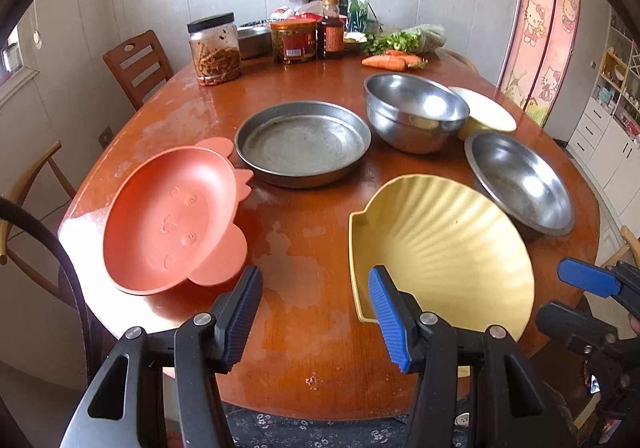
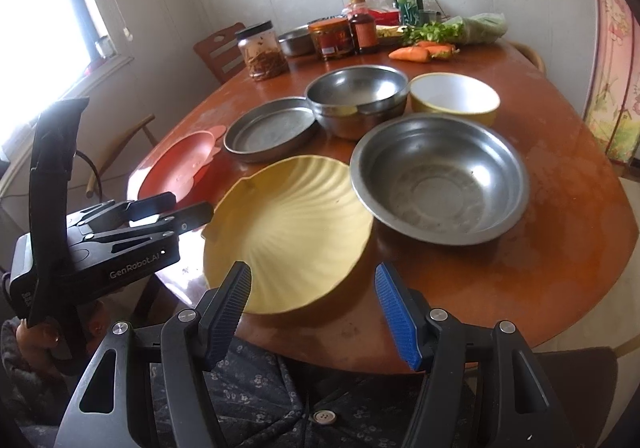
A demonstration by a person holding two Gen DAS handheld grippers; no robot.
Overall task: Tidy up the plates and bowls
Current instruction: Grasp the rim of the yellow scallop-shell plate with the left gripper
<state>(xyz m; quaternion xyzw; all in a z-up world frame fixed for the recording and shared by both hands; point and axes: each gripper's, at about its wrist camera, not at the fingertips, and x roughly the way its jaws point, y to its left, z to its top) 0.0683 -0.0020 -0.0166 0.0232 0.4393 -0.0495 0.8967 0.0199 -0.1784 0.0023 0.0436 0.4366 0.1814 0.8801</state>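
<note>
Both grippers hover over the near edge of a worn wooden table point(image 1: 304, 232) with their jaws apart and nothing between the pads. The left gripper point(image 1: 316, 312) hangs above bare tabletop between an orange plate point(image 1: 168, 216) on its left and a yellow shell-shaped plate point(image 1: 444, 244) on its right; its right finger overlaps the yellow plate's near corner in the picture, but whether it touches cannot be told. The left view shows the orange plate whole, with a face moulded into it; in the right view most of it is hidden behind the left gripper's body. The right gripper point(image 2: 316, 308) sits over the yellow plate's near rim. Its view looks straight into a wide steel bowl point(image 2: 440, 176) just beside the yellow plate, and shows a yellow bowl point(image 2: 454, 96) with a white inside fully, where the left view has it half hidden behind a deep steel bowl point(image 1: 414, 110). A flat steel pan point(image 1: 302, 142) lies mid-table. Jars point(image 1: 216, 48), bottles point(image 1: 331, 28) and carrots point(image 1: 386, 62) stand at the far end. The right view also shows the person's dark flowered clothing point(image 2: 260, 388) below the table edge.
</note>
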